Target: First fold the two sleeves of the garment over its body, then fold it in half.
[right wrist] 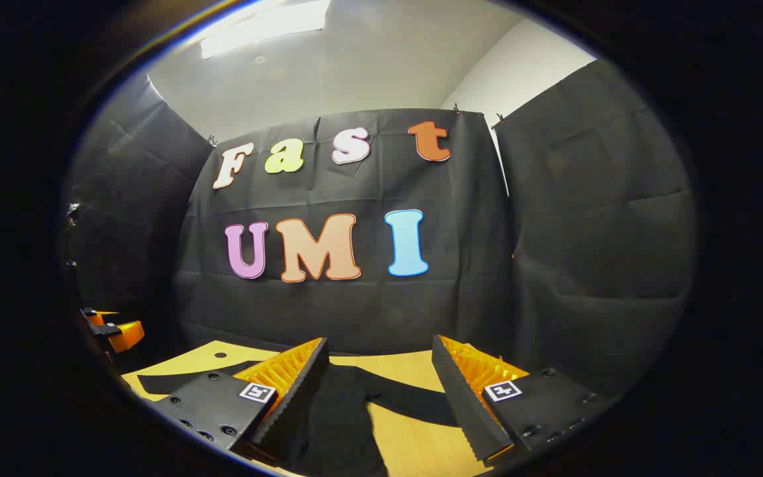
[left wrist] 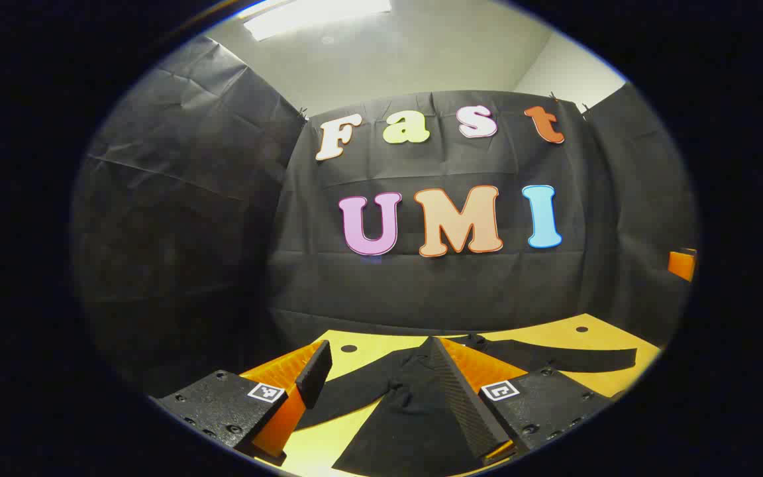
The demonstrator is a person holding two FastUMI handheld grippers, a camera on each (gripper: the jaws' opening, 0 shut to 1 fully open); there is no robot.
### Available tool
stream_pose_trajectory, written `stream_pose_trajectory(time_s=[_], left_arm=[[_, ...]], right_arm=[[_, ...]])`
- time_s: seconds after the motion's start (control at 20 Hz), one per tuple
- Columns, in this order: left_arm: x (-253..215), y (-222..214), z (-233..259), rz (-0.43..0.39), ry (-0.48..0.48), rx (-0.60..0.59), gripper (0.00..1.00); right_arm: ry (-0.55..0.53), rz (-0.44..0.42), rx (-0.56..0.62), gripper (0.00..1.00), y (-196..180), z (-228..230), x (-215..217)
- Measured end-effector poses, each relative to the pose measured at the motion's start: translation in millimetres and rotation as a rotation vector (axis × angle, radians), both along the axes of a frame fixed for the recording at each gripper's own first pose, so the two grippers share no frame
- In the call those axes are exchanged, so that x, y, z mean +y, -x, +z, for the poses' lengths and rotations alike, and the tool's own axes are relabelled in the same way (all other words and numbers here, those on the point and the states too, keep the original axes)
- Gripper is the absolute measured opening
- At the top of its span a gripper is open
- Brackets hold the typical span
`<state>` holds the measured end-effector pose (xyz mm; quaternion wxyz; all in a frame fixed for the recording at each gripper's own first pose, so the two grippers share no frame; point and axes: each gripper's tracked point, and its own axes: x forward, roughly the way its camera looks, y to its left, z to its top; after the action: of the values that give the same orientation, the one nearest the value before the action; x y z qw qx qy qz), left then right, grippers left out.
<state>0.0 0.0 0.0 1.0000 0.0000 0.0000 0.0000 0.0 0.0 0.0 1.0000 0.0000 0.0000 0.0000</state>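
**Both grippers poised over unfolded garment**

Black cloth is walling the booth on three sides as I am holding both tools above a yellow table, where a dark garment is lying flat. My left gripper is hanging over the body of the garment with its jaws spread wide and nothing between them. One sleeve is stretching away across the table toward my right, and the other sleeve is running out under my left finger. My right gripper is likewise hovering with its jaws apart and gripping nothing, the garment lying just below them. Its partner is showing at the far left edge of the right gripper view.

By my reading, neither sleeve is yet folded, so the first step is in hand. To do it well, I should be lowering each gripper to a cuff end, pinching a single layer of cloth, then carrying it inward low and level so the sleeve lands flat on the body without dragging the garment askew.
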Motion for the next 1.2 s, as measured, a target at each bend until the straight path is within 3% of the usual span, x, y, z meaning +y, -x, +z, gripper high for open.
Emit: stream_pose_trajectory(time_s=[0.35, 0.7, 1.2], left_arm=[[10, 7, -2, 0.024, -0.018, -0.004, 0.93], [13, 14, -14, 0.036, 0.027, 0.027, 0.93], [4, 22, -4, 0.014, 0.045, -0.010, 0.93]], right_arm=[[0.008, 0.010, 0.011, 0.99, 3, -4, 1], [0.021, 0.016, 0.024, 0.98, 0, -8, 4], [0.009, 0.037, 0.048, 0.99, 0, -16, 3]])
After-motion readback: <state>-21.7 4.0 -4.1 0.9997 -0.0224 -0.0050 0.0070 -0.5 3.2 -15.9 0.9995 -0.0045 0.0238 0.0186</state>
